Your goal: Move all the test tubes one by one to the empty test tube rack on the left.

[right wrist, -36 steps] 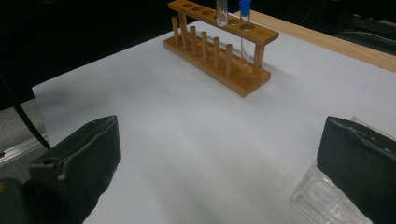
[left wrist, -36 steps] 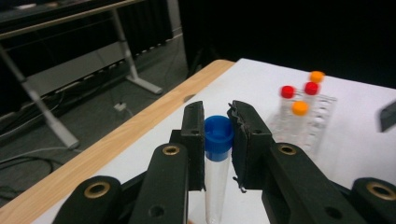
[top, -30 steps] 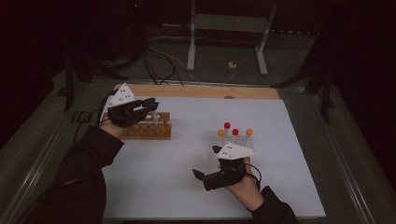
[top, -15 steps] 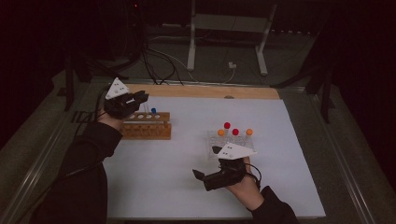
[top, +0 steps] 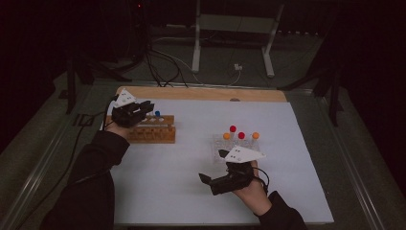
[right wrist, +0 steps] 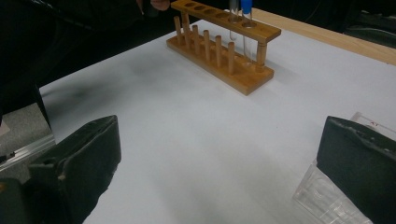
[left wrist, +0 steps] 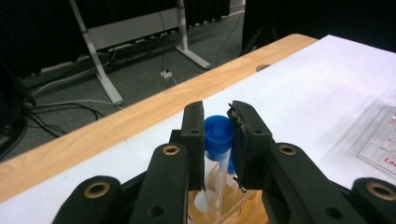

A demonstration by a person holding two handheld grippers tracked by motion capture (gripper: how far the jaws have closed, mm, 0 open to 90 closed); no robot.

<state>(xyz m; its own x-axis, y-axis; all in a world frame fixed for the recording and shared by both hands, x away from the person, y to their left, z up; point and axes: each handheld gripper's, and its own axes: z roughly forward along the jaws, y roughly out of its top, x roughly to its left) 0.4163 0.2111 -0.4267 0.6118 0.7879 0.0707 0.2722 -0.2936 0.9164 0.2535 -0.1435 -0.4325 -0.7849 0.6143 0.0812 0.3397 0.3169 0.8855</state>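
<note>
left gripper (left wrist: 218,140) was pinching the blue-capped tube (left wrist: 218,135) just under its cap, jaws pressed onto it from both sides. the tube stood in the wooden rack (top: 149,130) at the far left of the counter (top: 191,191), its lower end already down in a hole at the rack's right end, with another clear tube (right wrist: 233,14) in the next hole. so one tube looked about seated but not yet let go. three more tubes with red and orange caps (top: 241,135) stood in the clear rack (top: 221,143) on the right, untouched; those are probably what's left. left hand sat over the wooden rack, gripper angled forward and down. right gripper (right wrist: 219,154) was spread wide and empty, held low and level near the near edge, pointing left toward the wooden rack.
</note>
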